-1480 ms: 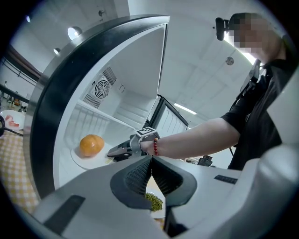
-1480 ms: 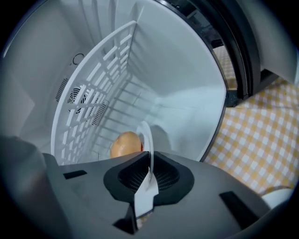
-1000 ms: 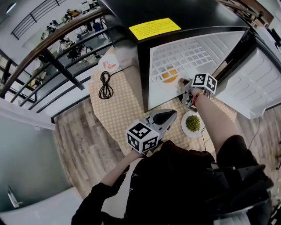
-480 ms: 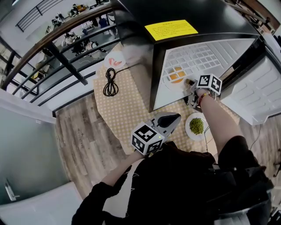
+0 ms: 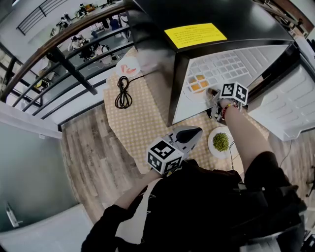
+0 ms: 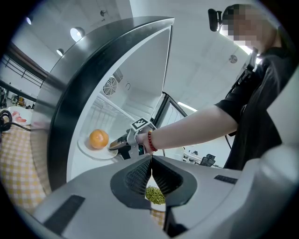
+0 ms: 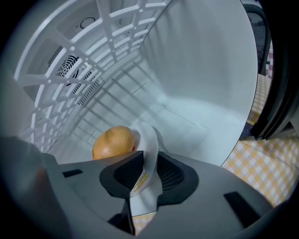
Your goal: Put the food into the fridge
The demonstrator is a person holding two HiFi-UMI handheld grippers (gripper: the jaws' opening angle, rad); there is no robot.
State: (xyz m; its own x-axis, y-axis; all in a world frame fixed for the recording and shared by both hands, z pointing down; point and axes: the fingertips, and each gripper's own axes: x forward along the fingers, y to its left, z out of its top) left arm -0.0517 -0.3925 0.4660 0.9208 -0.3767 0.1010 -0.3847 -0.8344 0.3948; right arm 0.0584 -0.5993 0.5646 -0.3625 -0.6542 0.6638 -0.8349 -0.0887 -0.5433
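Note:
A white plate [image 7: 150, 140] with an orange [image 7: 113, 142] on it rests on the floor of the open fridge [image 5: 206, 15], under a wire shelf. My right gripper [image 7: 145, 175] reaches into the fridge with the plate's near rim between its jaws. The jaws have just been opening and now stand apart round the rim. In the head view the orange [image 5: 198, 84] lies just left of the right gripper [image 5: 212, 92]. A second white plate of green food [image 5: 221, 141] sits on the checked cloth before the fridge. My left gripper [image 5: 194, 132] hovers beside it, shut and empty, and appears again in its own view [image 6: 151, 161].
The fridge door [image 5: 280, 106] hangs open to the right. A coiled black cable [image 5: 121, 93] and a small dish [image 5: 129, 66] lie on the checked tablecloth [image 5: 142, 123] left of the fridge. A railing [image 5: 64, 54] runs beyond the table's far edge.
The head camera has shifted a little, so the fridge sits further right in the picture. My right gripper stays at the plate's rim inside the fridge. The left gripper has kept its place.

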